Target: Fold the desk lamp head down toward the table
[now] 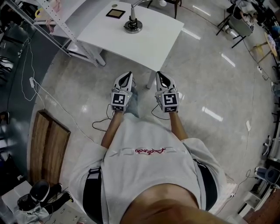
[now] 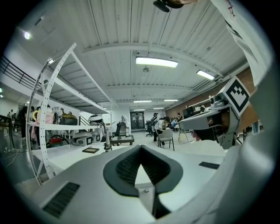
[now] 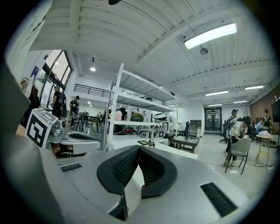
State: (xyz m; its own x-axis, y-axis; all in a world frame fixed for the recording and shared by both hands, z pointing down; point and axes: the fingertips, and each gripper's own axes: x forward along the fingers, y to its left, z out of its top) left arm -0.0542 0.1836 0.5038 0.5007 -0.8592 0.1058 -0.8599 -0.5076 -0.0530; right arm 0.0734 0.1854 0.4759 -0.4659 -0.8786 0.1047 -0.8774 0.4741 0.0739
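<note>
The desk lamp (image 1: 132, 24) stands on its round base on the white table (image 1: 157, 39), its arm rising out of the top of the head view. Both grippers are held side by side in front of the table's near edge, well short of the lamp. My left gripper (image 1: 127, 75) is shut with nothing in it, and so is my right gripper (image 1: 160, 75). In the left gripper view the lamp's stem (image 2: 106, 141) shows far off beyond the shut left gripper (image 2: 141, 147). The right gripper view has the stem (image 3: 152, 136) just above the shut right gripper (image 3: 139, 148).
A small dark square plate (image 1: 115, 13) lies on the table left of the lamp. A white perforated shelf rack (image 1: 65, 30) stands at the table's left. A wooden board (image 1: 48, 146) and cables lie on the floor at left. Chairs and people are far back.
</note>
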